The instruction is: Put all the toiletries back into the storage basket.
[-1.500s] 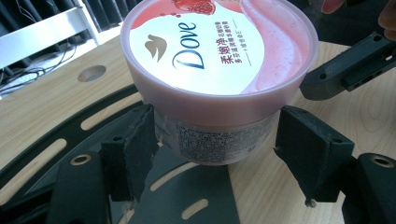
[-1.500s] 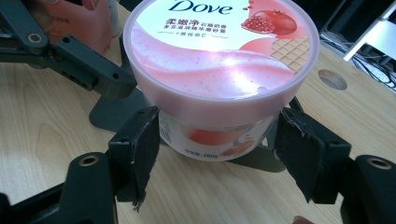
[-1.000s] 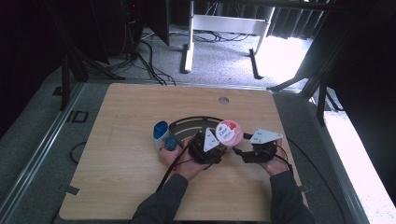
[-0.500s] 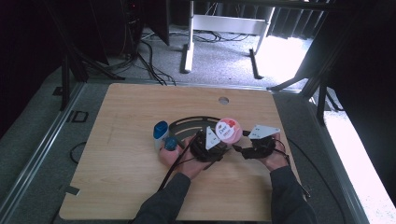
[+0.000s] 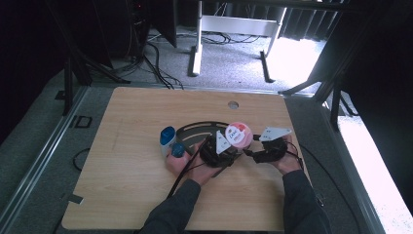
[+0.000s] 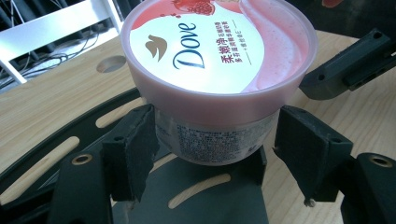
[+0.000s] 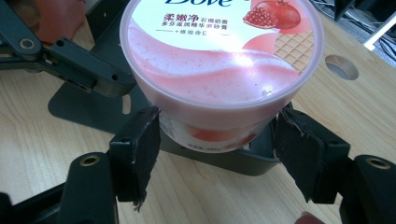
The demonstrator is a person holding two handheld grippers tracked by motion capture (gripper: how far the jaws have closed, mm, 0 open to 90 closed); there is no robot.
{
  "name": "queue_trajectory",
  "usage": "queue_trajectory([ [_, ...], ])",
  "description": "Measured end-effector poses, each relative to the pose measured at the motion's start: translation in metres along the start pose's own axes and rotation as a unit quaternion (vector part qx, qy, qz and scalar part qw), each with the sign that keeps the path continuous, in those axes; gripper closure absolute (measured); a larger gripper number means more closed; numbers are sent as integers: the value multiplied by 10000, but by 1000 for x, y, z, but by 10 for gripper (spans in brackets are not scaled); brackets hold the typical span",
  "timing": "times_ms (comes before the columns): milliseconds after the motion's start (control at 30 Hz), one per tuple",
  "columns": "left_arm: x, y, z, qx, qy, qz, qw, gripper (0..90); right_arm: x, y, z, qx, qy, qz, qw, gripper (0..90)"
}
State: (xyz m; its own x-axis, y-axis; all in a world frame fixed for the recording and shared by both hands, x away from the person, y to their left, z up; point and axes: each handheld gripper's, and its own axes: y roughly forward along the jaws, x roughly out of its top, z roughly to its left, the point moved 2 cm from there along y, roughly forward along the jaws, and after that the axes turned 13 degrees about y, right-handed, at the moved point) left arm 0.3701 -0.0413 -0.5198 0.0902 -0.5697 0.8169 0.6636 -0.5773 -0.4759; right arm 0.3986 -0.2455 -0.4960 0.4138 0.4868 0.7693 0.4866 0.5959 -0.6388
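Pink-lidded Dove tub (image 6: 217, 70) now sits between both your grippers: left gripper (image 6: 217, 154) and right gripper (image 7: 217, 149) have closed in, jaws open, flanking it, ungrasped.

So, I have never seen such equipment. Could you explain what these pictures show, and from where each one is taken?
A person sits at a wooden table and holds a hand tool with a two-fingered claw in each hand. The wide picture comes from a fixed camera overhead: the left claw and the right claw both meet a pink Dove tub. The other two pictures come from small cameras riding on each claw. In both, the black pads stand on either side of the tub, close to it but not squeezing. The tub stands on a black slotted plate. A blue-capped bottle lies at the left.
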Motion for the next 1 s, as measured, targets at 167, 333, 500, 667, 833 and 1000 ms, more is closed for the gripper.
queue_trajectory([
  [167,-1,3,2,54,-94,71,9999,301,2,5,-3,-7,-4,49,10000,325],
  [333,0,6,5,75,-206,62,9997,300,5,7,-5,-8,47,79,10000,326],
  [500,0,9,6,123,-268,81,9995,300,6,10,-8,-7,119,46,9999,326],
  [667,0,12,8,117,-275,119,9995,300,6,12,-10,-4,167,53,9998,326],
  [833,0,14,8,130,-276,136,9994,301,6,13,-12,-22,201,79,9998,333],
  [1000,0,18,9,120,-269,185,9994,305,5,14,-16,0,212,166,9996,357],
])
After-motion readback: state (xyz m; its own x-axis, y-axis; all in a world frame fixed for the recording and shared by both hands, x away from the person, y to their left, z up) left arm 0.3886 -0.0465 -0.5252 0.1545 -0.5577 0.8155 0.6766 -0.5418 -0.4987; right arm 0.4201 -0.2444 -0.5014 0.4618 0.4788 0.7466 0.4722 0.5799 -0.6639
